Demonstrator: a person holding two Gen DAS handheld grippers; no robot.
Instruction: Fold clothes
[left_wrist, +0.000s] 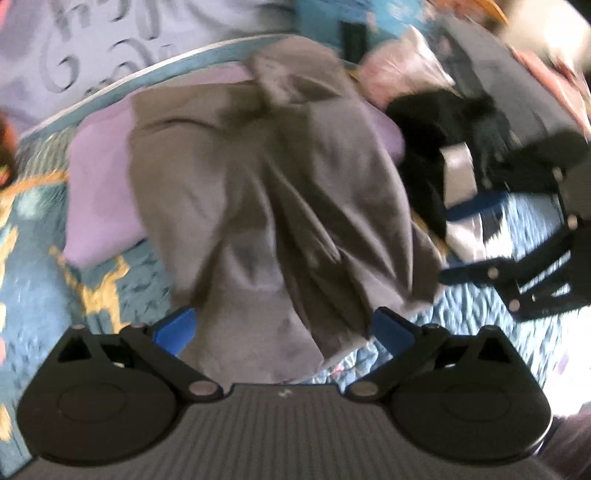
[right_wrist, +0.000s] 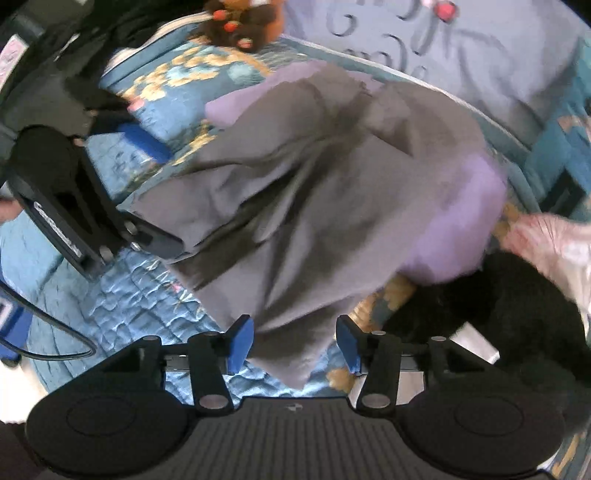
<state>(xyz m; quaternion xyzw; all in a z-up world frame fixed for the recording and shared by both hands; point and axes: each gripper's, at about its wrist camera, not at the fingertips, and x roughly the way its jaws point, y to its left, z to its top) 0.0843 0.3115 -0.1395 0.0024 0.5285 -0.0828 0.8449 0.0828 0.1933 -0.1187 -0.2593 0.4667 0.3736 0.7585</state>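
A grey garment (left_wrist: 266, 192) lies crumpled on top of a lilac garment (left_wrist: 99, 192) on a blue quilted bedspread (left_wrist: 122, 291). My left gripper (left_wrist: 284, 328) is open wide, its blue pads on either side of the grey garment's near end. In the right wrist view the grey garment (right_wrist: 314, 206) spreads over the lilac garment (right_wrist: 469, 221). My right gripper (right_wrist: 294, 345) is open, with a corner of the grey cloth lying between its blue pads. Each gripper shows in the other's view: the right gripper (left_wrist: 469, 240) and the left gripper (right_wrist: 74, 206). Both views are motion-blurred.
A black garment (left_wrist: 436, 122) and a pink-white garment (left_wrist: 399, 70) lie to the right of the grey one. A pale pillow with script lettering (left_wrist: 92, 44) stands at the far side of the bed. A brown plush toy (right_wrist: 240, 22) sits beside it.
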